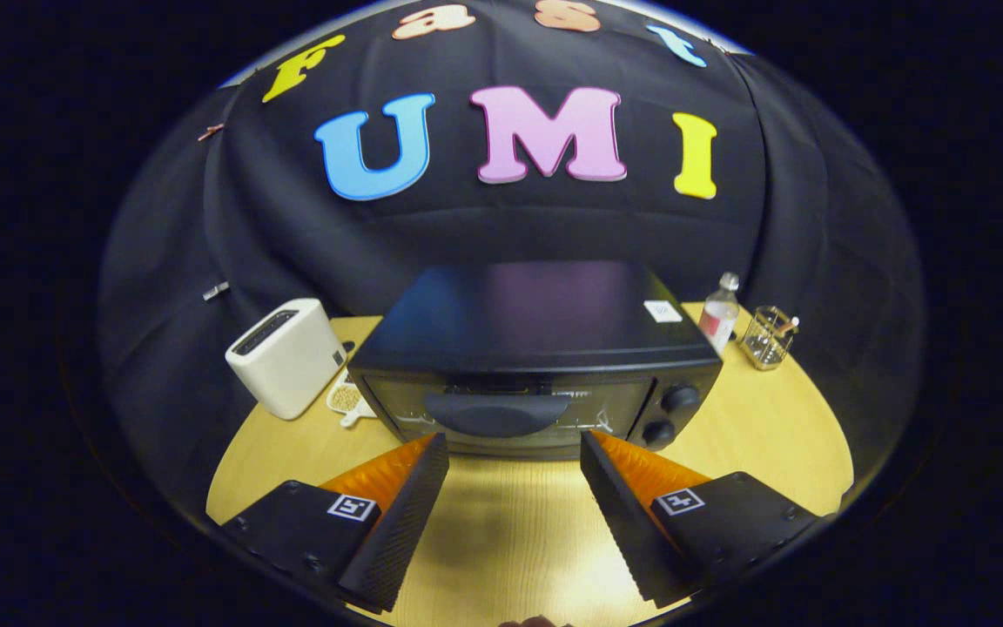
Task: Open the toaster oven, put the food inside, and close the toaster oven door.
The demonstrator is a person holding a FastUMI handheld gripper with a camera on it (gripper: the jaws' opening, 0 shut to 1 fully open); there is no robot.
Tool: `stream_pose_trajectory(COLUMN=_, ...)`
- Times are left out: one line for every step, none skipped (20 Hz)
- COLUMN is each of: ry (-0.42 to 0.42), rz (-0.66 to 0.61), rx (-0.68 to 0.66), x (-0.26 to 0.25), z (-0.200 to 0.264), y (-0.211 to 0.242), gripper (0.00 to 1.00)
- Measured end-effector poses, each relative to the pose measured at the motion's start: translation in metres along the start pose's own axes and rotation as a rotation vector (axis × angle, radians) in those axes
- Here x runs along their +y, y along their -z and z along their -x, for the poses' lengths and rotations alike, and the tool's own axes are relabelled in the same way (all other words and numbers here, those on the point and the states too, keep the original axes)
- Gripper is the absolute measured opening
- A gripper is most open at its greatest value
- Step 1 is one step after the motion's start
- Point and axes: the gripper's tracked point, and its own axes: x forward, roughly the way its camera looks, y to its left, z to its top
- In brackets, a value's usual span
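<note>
We see gripper [514, 448] wide open, holding nothing, fingers apart just short of toaster oven [536, 366]. Door shut; one handle [497, 414], two knobs [680, 399]. One white toaster [286, 355] at left. One bottle [719, 313], one glass jar [767, 337] far right. Labels unreadable.

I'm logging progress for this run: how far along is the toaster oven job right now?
Nothing looks done yet: the toaster oven door is shut, its handle untouched. In hand: the gripper is open and empty, fingers just short of the door. Left: open the door, put the food inside, close it.
</note>
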Motion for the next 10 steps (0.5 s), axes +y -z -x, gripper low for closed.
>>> stream_pose_trajectory(ry=0.004, rz=0.008, rx=-0.045, x=-0.005, z=0.01, y=-0.015, gripper=1.0)
stream_pose_trajectory(ry=0.006, rz=0.015, rx=-0.096, x=-0.01, z=0.022, y=-0.032, gripper=1.0)
stream_pose_trajectory(ry=0.013, rz=0.023, rx=-0.147, x=-0.018, z=0.036, y=-0.049, gripper=1.0)
stream_pose_trajectory(ry=0.023, rz=0.028, rx=-0.19, x=-0.026, z=0.049, y=-0.064, gripper=1.0)
stream_pose_trajectory(ry=0.035, rz=0.034, rx=-0.234, x=-0.033, z=0.064, y=-0.078, gripper=1.0)
stream_pose_trajectory(ry=0.043, rz=0.04, rx=-0.275, x=-0.04, z=0.078, y=-0.091, gripper=1.0)
stream_pose_trajectory(ry=0.055, rz=0.045, rx=-0.31, x=-0.047, z=0.094, y=-0.1, gripper=1.0)
stream_pose_trajectory(ry=0.068, rz=0.048, rx=-0.338, x=-0.054, z=0.107, y=-0.109, gripper=0.99)
stream_pose_trajectory(ry=0.081, rz=0.044, rx=-0.358, x=-0.063, z=0.121, y=-0.115, gripper=1.0)
stream_pose_trajectory(ry=0.09, rz=0.035, rx=-0.377, x=-0.07, z=0.134, y=-0.12, gripper=1.0)
